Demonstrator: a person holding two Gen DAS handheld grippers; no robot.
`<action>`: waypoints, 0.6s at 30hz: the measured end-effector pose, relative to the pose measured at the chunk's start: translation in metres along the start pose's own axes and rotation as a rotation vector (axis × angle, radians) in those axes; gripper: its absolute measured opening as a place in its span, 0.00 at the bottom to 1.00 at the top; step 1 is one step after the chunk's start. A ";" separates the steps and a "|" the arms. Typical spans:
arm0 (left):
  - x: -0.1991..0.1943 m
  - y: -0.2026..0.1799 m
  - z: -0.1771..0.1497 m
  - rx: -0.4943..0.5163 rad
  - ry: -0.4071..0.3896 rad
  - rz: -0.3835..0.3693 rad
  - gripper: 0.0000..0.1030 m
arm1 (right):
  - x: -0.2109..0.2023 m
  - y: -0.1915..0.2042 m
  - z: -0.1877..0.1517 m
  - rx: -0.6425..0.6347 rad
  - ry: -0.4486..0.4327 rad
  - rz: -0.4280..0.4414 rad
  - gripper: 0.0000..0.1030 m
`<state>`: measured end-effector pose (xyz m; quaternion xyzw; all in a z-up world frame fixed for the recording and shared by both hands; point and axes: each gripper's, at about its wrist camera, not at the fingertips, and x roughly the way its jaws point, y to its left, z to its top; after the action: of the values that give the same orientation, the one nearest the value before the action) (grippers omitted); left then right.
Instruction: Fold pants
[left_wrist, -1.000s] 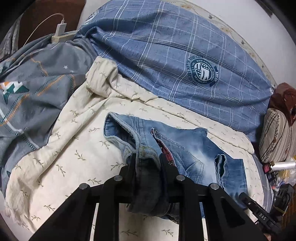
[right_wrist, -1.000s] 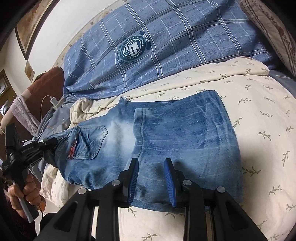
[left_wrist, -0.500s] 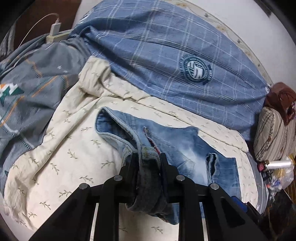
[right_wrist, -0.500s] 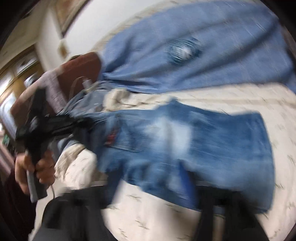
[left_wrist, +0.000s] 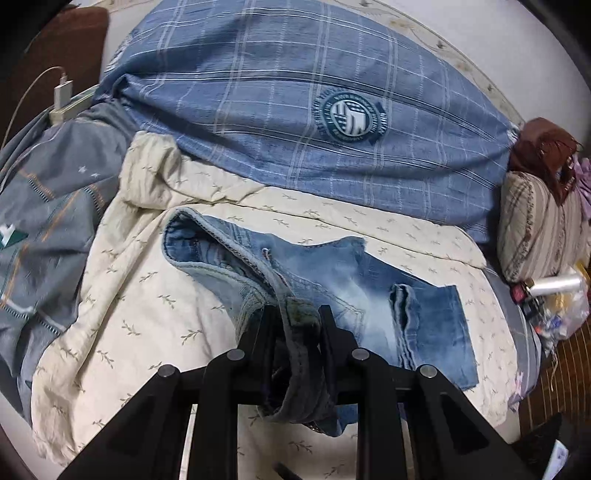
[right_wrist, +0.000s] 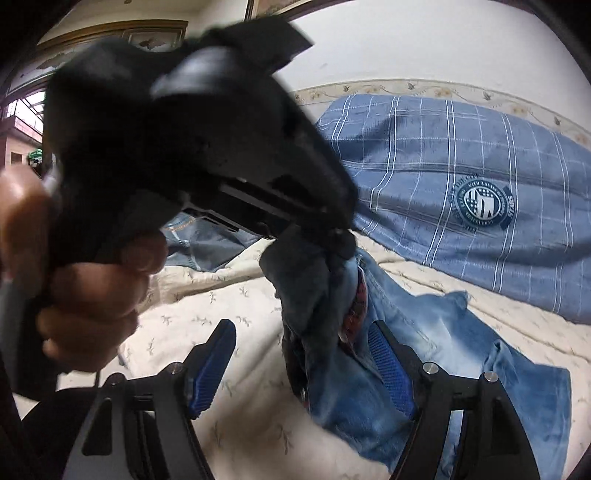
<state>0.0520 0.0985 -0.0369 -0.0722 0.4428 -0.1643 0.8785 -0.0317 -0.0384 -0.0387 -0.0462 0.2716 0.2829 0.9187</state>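
Observation:
Faded blue jeans (left_wrist: 369, 280) lie folded on the cream leaf-print bedspread (left_wrist: 122, 317). My left gripper (left_wrist: 295, 314) is shut on the jeans' waistband and lifts that end a little off the bed. In the right wrist view the left gripper's black body (right_wrist: 184, 147) fills the upper left, held by a hand (right_wrist: 85, 295), with the pinched waistband (right_wrist: 310, 295) hanging from it. My right gripper (right_wrist: 306, 365) is open, its blue-padded fingers either side of the hanging denim, close below the left gripper.
A blue checked duvet (left_wrist: 295, 110) with a round badge lies behind the jeans. A grey patterned quilt (left_wrist: 44, 206) is at the left, with a charger (left_wrist: 62, 96) beyond. A striped pillow (left_wrist: 535, 229) and bags sit at the right bed edge.
My right gripper let go of the jeans' far edge, opened wide, and swung over to the waistband end beside the left gripper. The left gripper kept its hold and rose slightly.

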 end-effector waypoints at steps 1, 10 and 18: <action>0.000 -0.001 0.001 0.005 0.002 -0.004 0.22 | 0.004 -0.002 0.000 0.014 -0.003 -0.009 0.75; -0.005 -0.019 0.007 0.042 0.019 -0.114 0.18 | 0.028 -0.018 0.000 0.124 0.044 -0.013 0.27; -0.022 -0.042 0.008 0.077 -0.024 -0.185 0.18 | 0.010 -0.066 -0.007 0.377 0.031 0.028 0.21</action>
<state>0.0369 0.0666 -0.0036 -0.0811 0.4168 -0.2608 0.8670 0.0078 -0.0904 -0.0538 0.1259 0.3346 0.2389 0.9028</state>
